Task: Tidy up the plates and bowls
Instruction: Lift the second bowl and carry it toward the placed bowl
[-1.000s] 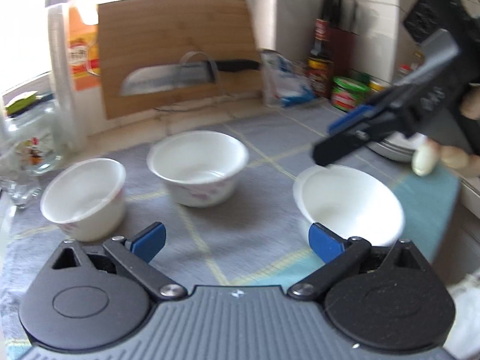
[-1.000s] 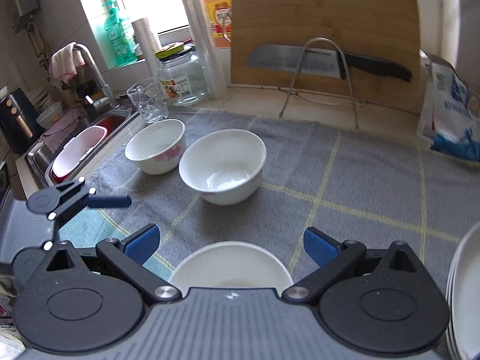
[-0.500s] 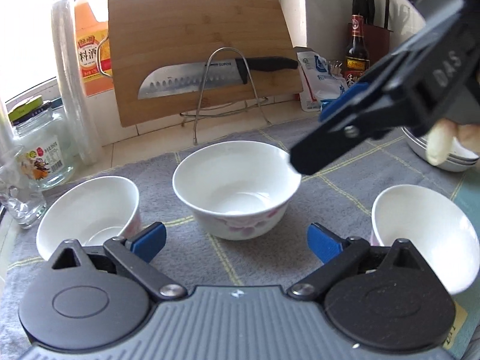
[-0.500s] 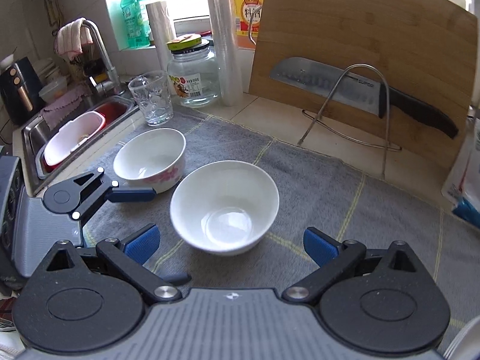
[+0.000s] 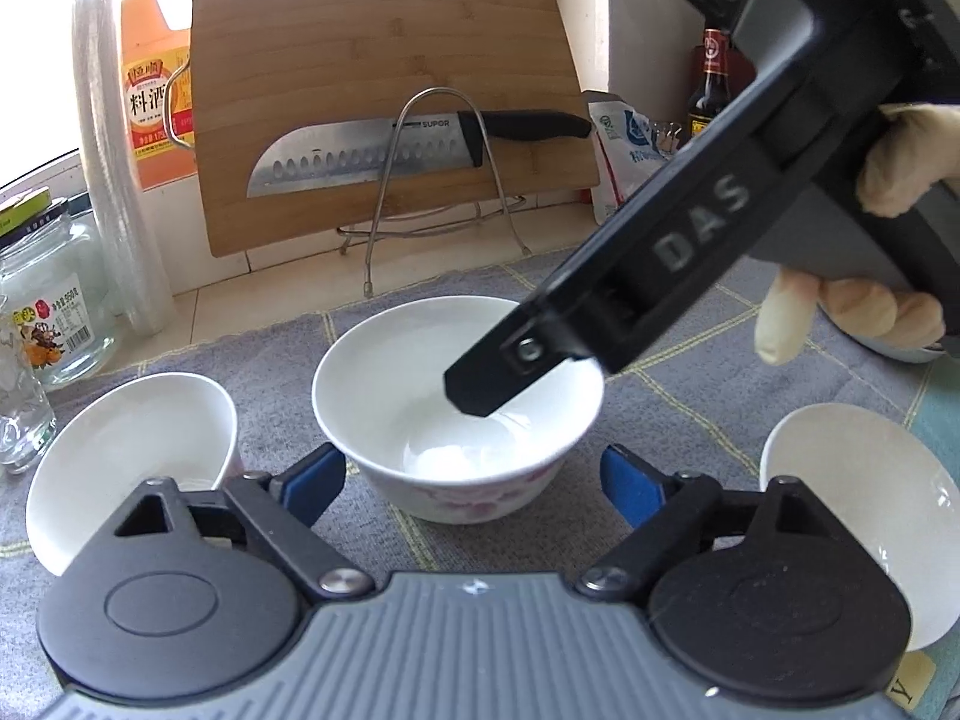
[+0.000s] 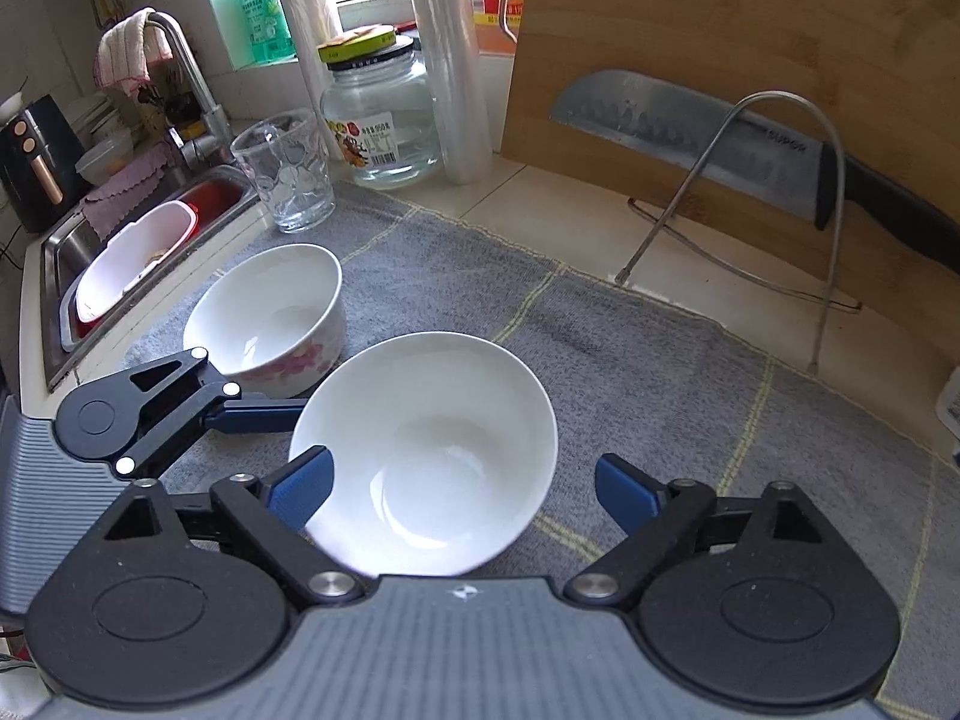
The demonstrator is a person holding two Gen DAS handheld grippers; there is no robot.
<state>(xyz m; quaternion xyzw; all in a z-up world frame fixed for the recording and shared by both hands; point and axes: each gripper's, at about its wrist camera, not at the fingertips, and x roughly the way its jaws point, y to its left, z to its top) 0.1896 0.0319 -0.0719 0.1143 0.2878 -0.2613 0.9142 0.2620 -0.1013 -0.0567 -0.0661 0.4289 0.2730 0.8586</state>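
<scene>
Both the left gripper (image 5: 471,483) and the right gripper (image 6: 465,483), fingers apart and holding nothing, frame the middle bowl (image 5: 457,405) at the centre of each view on the grey mat (image 6: 630,372), probably lining up to stack it with its neighbours

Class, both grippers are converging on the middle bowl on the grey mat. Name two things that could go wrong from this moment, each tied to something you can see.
1. Both the left gripper and right gripper are open around the same middle bowl; they might collide or tug it against each other.
2. The small bowl sits close beside it, near the mat edge by the sink; a nudge could knock it off.
</scene>
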